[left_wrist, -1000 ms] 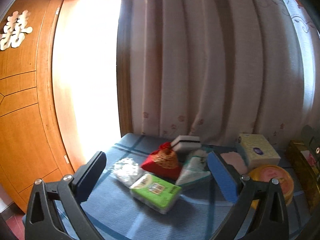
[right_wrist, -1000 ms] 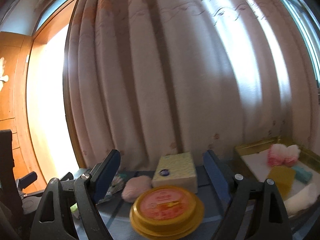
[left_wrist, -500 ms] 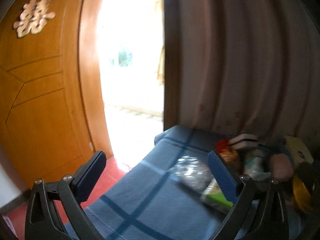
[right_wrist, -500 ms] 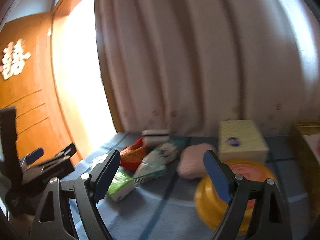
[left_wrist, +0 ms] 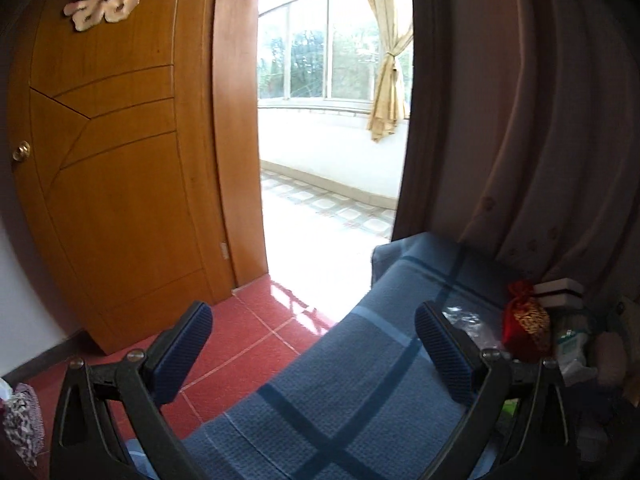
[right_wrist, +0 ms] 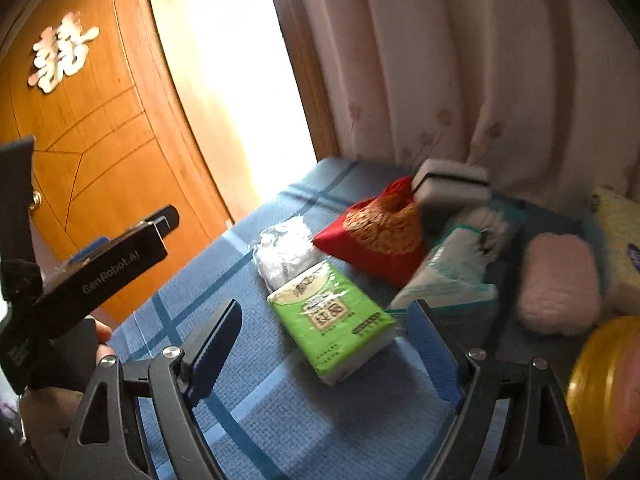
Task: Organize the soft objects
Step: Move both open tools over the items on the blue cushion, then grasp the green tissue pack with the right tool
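Both views have swung left vs a sec ago. Your left tongs [left_wrist: 312, 316], jaws wide w/ nothing in them, now face the door [left_wrist: 112, 160] & floor off the counter [right_wrist: 280, 420] edge, so they're out of the job for now. Your right tongs [right_wrist: 326, 312], also wide open & empty, have come round off the yellow tin [right_wrist: 604, 392] to hang just short of the green tissue pack [right_wrist: 330, 320], prob. the next pick. Silver foil packet [right_wrist: 286, 252] touches the pack's far-left corner. Behind the pack is the red pouch [right_wrist: 380, 236], w/ the b/w sponge [right_wrist: 450, 186] behind that. Right of the pack: teal-white pack [right_wrist: 456, 264], pink puff [right_wrist: 558, 284], yellow tissue box [right_wrist: 620, 252]. Far right of the pack is the tin, lid on, contents unseen. The gold tray is gone from view.
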`<state>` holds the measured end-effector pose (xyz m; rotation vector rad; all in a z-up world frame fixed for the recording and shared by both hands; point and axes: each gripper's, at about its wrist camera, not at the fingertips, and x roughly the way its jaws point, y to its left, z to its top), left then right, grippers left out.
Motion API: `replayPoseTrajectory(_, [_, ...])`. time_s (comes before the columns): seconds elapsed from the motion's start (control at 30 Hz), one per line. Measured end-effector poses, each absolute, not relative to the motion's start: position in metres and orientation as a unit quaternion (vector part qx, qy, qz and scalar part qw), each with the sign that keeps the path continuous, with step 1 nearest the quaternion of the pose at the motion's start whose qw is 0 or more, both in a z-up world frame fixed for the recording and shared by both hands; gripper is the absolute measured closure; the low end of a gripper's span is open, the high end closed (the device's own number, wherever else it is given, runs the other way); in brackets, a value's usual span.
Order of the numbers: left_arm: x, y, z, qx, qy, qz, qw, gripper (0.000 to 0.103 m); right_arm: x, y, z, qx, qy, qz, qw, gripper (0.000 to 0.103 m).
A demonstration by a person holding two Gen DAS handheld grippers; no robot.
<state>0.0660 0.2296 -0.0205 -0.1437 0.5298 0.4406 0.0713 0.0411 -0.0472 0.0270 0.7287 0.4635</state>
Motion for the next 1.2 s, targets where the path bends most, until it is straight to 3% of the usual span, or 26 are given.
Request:
replayPoseTrajectory(0.37, [0.076, 0.234, -0.025, -0.067, 0.286, 0.223, 0.930, 0.001, 0.107, 0.062, -0.065, -0.013, 0.423, 0.232, 0.876, 0.017])
replayPoseTrajectory(0.77, [0.076, 0.232, -0.024, -0.065, 0.288, 0.218, 0.930, 0.001, 0.096, 0.052, -0.064, -0.024, 0.419, 0.243, 0.875, 0.033])
replayPoseTrajectory(1.03, [0.088, 0.222, -0.027, -0.060, 0.302, 0.159, 0.938, 0.001, 0.067, -0.009, -0.021, 0.074, 0.274, 0.211, 0.935, 0.033])
replayPoseTrajectory(1.2, [0.107, 0.199, -0.032, -0.068, 0.325, 0.089, 0.939, 0.001, 0.064, -0.032, -0.014, 0.084, 0.241, 0.139, 0.957, 0.033])
